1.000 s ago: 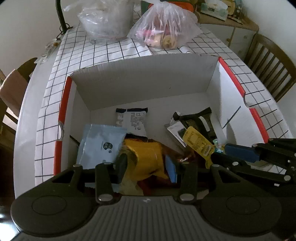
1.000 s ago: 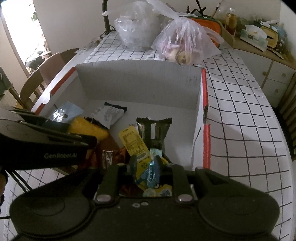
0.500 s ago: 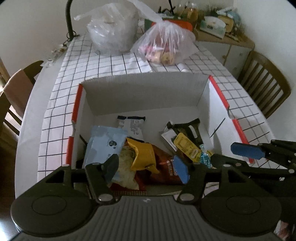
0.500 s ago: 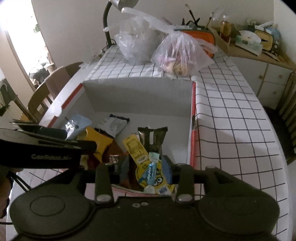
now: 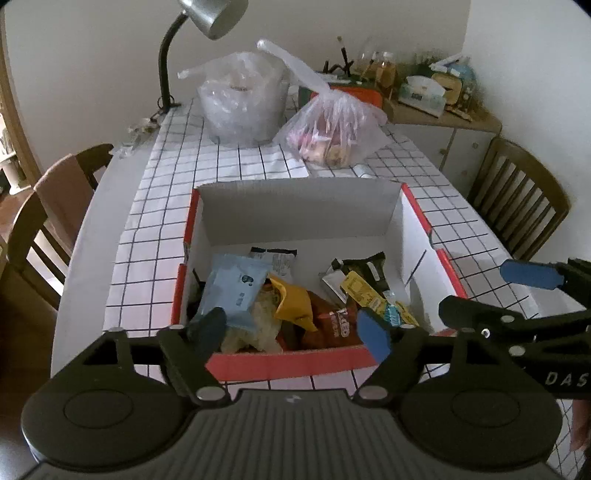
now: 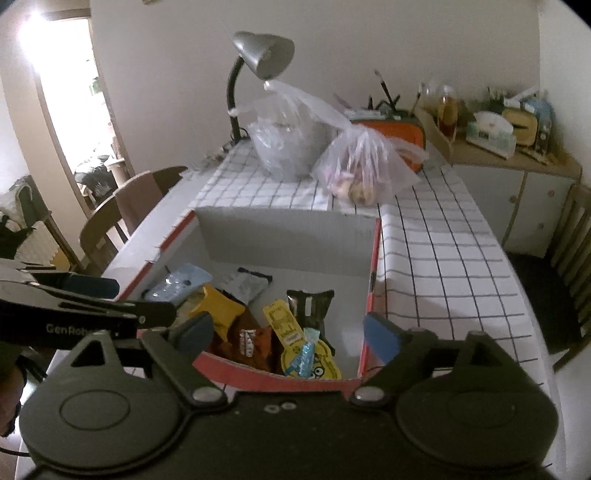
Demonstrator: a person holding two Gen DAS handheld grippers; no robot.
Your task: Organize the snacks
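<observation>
A: Where are the snacks?

B: All in the cardboard box [image 5: 303, 206] in the middle of the frame, on the checked table [image 5: 159, 236]. A light blue packet [image 5: 236, 288] lies at its left, a yellow bag [image 5: 293, 301] and a brown-red packet [image 5: 332, 325] in the middle, a dark wrapper [image 5: 365, 267] and a yellow stick pack [image 5: 364, 291] toward the right

A: And the left hand-held gripper [image 5: 291, 328]?

B: Low in its own view, fingers spread apart, nothing between them. Its jaws have just been opening

A: The right hand-held gripper [image 6: 284, 334]?

B: Same story: fingers wide apart at the bottom of its view, above the box's near wall, gripping nothing, jaws just opened. A yellow cartoon pouch [image 6: 314, 360] lies in the box below it

A: Anything else on the table?

B: Two clear plastic bags in the upper middle, one crumpled [image 5: 243, 107] and one with pink items [image 5: 332, 133], plus a desk lamp [image 5: 218, 18] at the upper left. Wooden chairs [image 5: 517, 199] stand at the edges
</observation>
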